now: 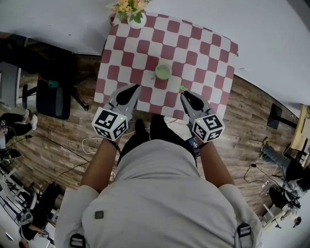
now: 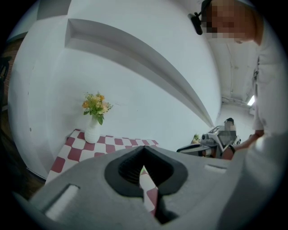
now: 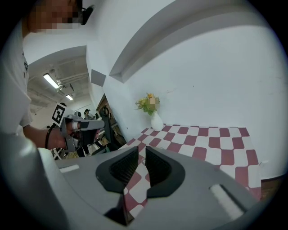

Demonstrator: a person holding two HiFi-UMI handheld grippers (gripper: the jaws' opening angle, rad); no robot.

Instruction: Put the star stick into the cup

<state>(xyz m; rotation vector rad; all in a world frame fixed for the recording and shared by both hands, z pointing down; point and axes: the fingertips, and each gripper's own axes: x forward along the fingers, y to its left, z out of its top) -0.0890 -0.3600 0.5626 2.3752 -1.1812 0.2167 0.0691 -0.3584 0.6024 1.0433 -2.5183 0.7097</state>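
Note:
In the head view a pale green cup (image 1: 163,72) stands near the middle of the red-and-white checked table (image 1: 203,53). A small green star stick (image 1: 182,88) lies on the cloth to the cup's right and nearer to me, just past the tip of my right gripper (image 1: 185,95). That gripper's jaws stand a narrow slit apart with nothing between them (image 3: 141,150). My left gripper (image 1: 134,89) hovers over the table's near edge, to the left of and nearer than the cup. Its jaws meet at the tips, empty (image 2: 144,150).
A white vase of yellow flowers (image 1: 131,14) sits at the table's far left corner, also in the gripper views (image 2: 92,132) (image 3: 156,121). Wooden floor surrounds the table, with a black chair (image 1: 51,99) to the left and cables by my feet.

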